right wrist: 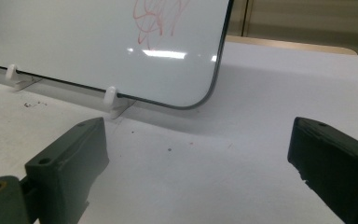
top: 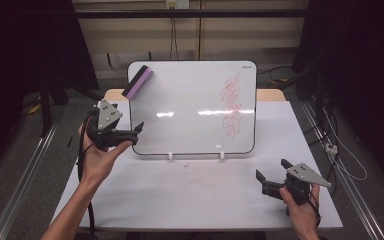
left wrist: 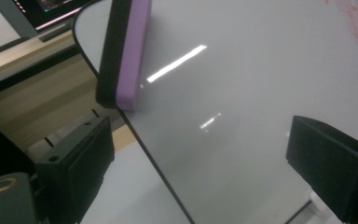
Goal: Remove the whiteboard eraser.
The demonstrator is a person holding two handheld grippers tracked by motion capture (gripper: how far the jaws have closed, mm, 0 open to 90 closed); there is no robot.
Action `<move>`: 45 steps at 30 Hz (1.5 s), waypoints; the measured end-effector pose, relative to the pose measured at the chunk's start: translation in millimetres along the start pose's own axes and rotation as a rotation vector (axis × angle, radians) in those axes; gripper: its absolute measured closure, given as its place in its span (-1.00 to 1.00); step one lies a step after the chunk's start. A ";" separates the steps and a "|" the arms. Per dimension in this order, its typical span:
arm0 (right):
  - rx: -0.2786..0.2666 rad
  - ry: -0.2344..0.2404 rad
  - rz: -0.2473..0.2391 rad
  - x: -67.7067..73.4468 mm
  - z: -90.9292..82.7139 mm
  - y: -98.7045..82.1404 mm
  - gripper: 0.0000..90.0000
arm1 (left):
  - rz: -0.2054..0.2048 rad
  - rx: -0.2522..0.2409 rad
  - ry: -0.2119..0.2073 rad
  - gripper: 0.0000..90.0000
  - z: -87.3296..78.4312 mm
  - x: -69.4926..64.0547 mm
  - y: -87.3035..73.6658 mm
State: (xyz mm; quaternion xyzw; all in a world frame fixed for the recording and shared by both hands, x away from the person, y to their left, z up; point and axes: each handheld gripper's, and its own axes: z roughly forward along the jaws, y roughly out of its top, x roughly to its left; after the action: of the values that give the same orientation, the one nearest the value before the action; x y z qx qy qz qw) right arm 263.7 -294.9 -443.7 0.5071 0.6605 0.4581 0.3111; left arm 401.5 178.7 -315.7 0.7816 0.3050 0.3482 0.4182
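Holding our left gripper (top: pixel 139 128) jaws wide astride the whiteboard (top: pixel 190 100) edge below the eraser (top: pixel 138 82), we keep our right gripper (top: pixel 272 170) wide open, empty, above the table (top: pixel 190 190).

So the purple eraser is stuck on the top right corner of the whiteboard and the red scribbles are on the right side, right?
Not quite. The purple eraser sits at the top left corner of the whiteboard, not the top right; the high view shows it. The red scribbles are indeed on the right side.
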 end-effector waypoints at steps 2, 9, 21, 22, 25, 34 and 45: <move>-0.001 0.000 -0.002 0.1 -0.2 0.0 -0.90 | 0.012 0.002 0.022 -0.81 2.5 3.3 3.2; 0.004 0.003 -0.002 0.4 0.6 0.0 -0.90 | 0.060 0.014 0.069 -0.67 13.0 19.8 14.9; 0.006 0.003 -0.003 -0.2 0.7 -0.2 -0.90 | 0.129 0.065 0.122 -0.38 42.9 35.3 31.1; 0.006 0.003 -0.003 -0.2 0.6 -0.2 -0.90 | 0.131 0.073 0.119 -0.36 45.0 35.9 31.1; 0.006 0.003 -0.003 -0.4 0.7 -0.3 -0.90 | 0.129 0.091 0.112 -0.24 52.9 36.8 30.5; 0.007 0.002 -0.005 -0.7 1.0 -0.3 -0.90 | 0.131 0.109 0.124 -0.01 63.6 35.4 29.0; 0.007 0.003 -0.007 -0.2 0.9 -0.3 -0.90 | 0.164 0.138 0.138 0.39 69.9 32.4 29.9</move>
State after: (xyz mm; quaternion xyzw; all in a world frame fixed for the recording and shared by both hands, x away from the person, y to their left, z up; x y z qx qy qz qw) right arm 264.5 -294.9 -444.3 0.5054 0.6643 0.4554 0.3096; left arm 481.4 158.9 -308.9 0.8049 0.2913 0.4126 0.3114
